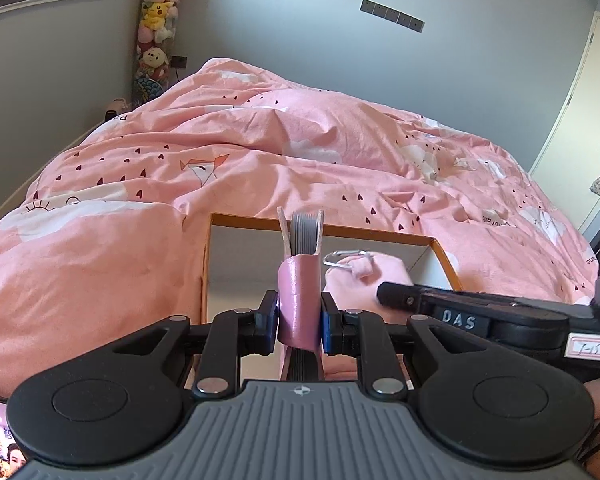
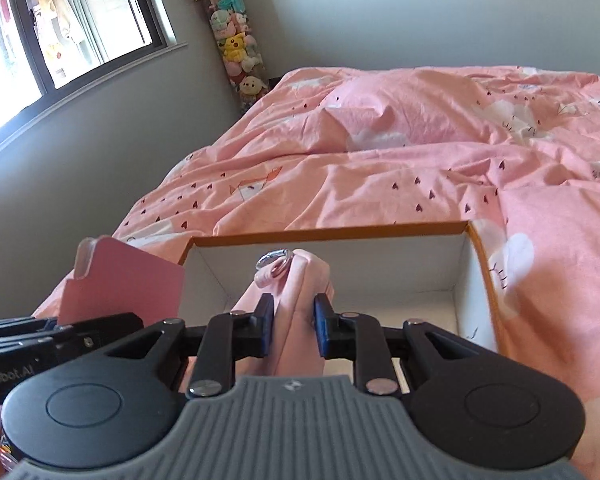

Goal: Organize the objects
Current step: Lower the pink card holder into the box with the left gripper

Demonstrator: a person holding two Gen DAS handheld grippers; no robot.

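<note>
We work over a bed covered in a rumpled pink duvet (image 1: 148,248) printed with clouds and small dark hearts. On it sits an open cardboard box with an orange rim and white inside walls (image 2: 456,264), the place where we judge the things are meant to go.

Our right gripper (image 2: 291,330) is clamped on a soft pink fabric pouch (image 2: 296,280) with a silver carabiner clip (image 2: 274,262) at its top. The pouch hangs over the box opening, between its walls, and we cannot tell whether it touches the floor of the box.

Our left gripper (image 1: 299,322) is squeezed tight on a small pink-covered notebook with grey page edges (image 1: 300,280), held upright above the near edge of the box.

So both things are in hand and at the box, but neither is let go yet. What remains, as we read it, is to lower each one inside and release it.
</note>
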